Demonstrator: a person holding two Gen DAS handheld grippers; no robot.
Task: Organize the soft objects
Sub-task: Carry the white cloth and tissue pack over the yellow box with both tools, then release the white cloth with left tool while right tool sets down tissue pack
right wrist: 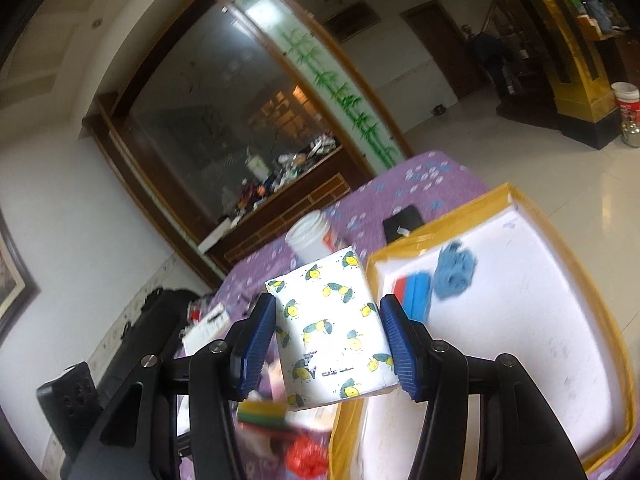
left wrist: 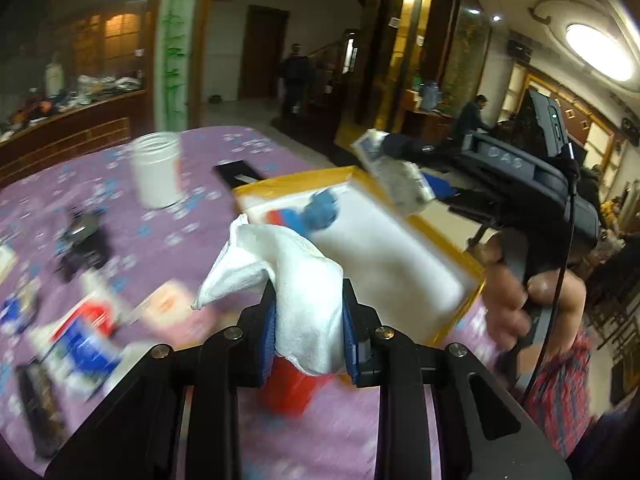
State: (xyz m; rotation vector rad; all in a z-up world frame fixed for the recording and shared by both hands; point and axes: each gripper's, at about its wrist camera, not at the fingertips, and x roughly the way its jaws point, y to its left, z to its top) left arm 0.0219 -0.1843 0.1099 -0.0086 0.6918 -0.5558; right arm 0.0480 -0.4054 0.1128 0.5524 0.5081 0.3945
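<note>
My left gripper [left wrist: 308, 292] is shut on a crumpled white cloth [left wrist: 280, 256], held above the purple table next to the box. My right gripper [right wrist: 328, 302] is shut on a white tissue pack with a lemon print [right wrist: 336, 332], lifted beside the box's left rim. In the left wrist view that tissue pack [left wrist: 400, 184] hangs over the far right corner of the box. The box [right wrist: 532, 216] has yellow-taped walls and a white inside. In it lie a blue cloth [right wrist: 456, 270] and a red and blue sponge [right wrist: 416, 296].
A white jar [left wrist: 156, 168] and a flat black object [left wrist: 236, 172] stand on the purple flowered tablecloth [left wrist: 168, 236] behind the box. Blurred packets and dark items [left wrist: 80, 240] lie at the left. A person's hand [left wrist: 516, 292] grips the right tool. People stand far back.
</note>
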